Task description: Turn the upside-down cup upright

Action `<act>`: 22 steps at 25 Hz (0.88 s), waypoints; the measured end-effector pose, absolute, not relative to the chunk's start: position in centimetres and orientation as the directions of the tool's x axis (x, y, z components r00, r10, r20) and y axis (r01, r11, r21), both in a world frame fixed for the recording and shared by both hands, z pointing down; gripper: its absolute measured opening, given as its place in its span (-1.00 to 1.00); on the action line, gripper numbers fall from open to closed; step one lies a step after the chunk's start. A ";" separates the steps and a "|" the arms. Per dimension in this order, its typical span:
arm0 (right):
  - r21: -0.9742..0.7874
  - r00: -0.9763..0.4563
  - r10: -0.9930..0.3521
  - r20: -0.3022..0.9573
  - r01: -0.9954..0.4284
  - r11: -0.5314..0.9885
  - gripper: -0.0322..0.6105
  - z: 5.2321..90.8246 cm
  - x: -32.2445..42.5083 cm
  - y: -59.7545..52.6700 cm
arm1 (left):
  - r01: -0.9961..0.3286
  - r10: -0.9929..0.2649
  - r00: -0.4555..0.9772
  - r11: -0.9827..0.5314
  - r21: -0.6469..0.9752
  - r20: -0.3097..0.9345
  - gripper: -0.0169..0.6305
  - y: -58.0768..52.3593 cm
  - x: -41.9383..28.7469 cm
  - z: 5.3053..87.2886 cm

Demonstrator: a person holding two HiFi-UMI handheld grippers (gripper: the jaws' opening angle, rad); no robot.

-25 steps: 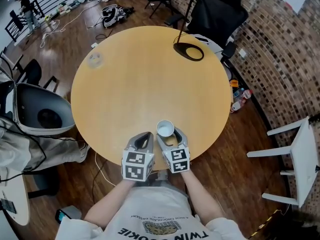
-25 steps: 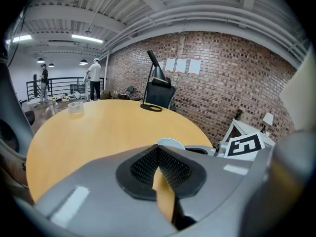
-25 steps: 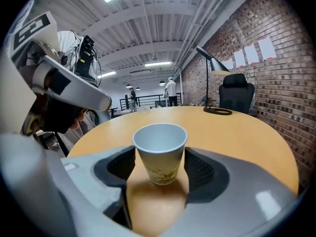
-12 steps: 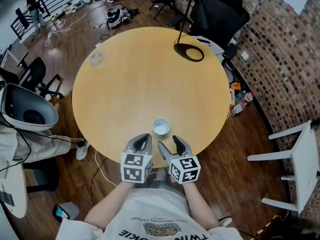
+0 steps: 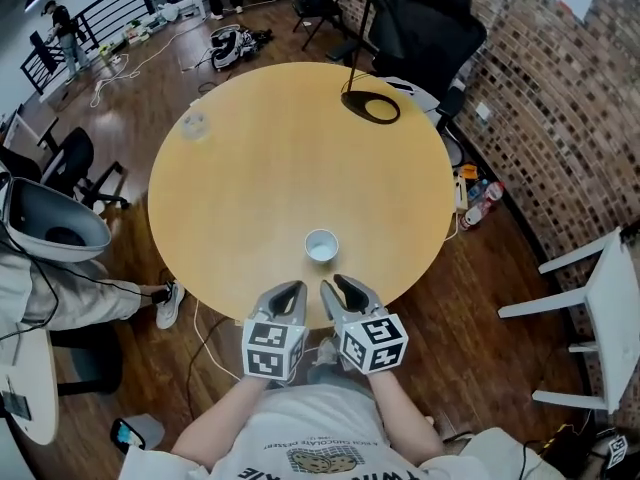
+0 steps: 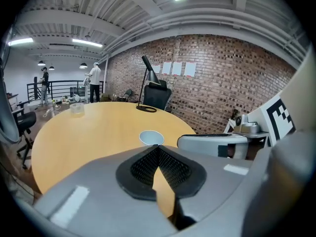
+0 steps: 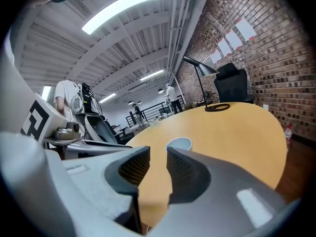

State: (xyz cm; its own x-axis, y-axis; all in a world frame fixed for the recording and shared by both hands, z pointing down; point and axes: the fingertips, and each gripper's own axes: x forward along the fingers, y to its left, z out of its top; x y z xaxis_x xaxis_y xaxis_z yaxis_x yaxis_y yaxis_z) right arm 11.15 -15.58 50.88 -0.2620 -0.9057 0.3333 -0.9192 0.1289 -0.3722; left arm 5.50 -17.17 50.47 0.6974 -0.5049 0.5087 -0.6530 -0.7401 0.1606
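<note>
The cup (image 5: 321, 245) stands on the tabletop (image 5: 250, 168) with its open mouth up and its long axis vertical, so the turn the task asks for looks done from here. It stands alone, near the rim on your side and touching neither tool.

Both tools sit over that near rim, side by side, pointing towards the cup. Your left hand-held gripper (image 5: 290, 290) has its jaws closed tip to tip with nothing in them; its own view shows the meshed pads meeting just below the white cup. Your right hand-held gripper (image 5: 336, 286) has just been closing its jaws. A narrow gap remains between the pads and nothing is between them.

What any further move turns on is this: the cup lies straight ahead of both tools, further in across the tabletop, a little off the line between them and towards the right one. In the right gripper view the rim shows directly above the gap, so your right hand is the nearer and the better lined up (only by a little). If you had to touch the cup again, I judge a sideways grip on the wall would suit it.

As for writing, the cup shows no label or brand. The cubes carry only square black-and-white markers. The print on your shirt is cut off at the frame's edge, and the sheets on the brick wall are too small to read.
</note>
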 end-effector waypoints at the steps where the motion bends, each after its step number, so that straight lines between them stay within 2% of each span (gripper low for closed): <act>1: -0.375 -0.260 -0.906 0.336 -0.919 0.125 -0.59 50.9 10.6 -15.2 | -0.644 -0.498 0.708 -0.747 0.167 0.501 -0.94 -16.7 5.1 50.3; 9: -0.351 -0.213 -0.916 0.339 -0.933 0.087 -0.82 50.0 4.0 -10.4 | -0.600 -0.469 0.754 -0.776 0.194 0.459 -0.94 -10.9 -1.5 49.8; 16: -0.310 -0.167 -0.926 0.338 -0.949 0.058 -0.87 50.1 -1.4 -4.3 | -0.596 -0.472 0.771 -0.771 0.224 0.428 -0.94 -4.8 -7.0 51.2; 22: -0.288 -0.138 -0.930 0.342 -0.957 0.037 -0.89 49.4 -3.4 0.0 | -0.576 -0.462 0.790 -0.784 0.231 0.404 -0.94 -0.8 -8.1 50.4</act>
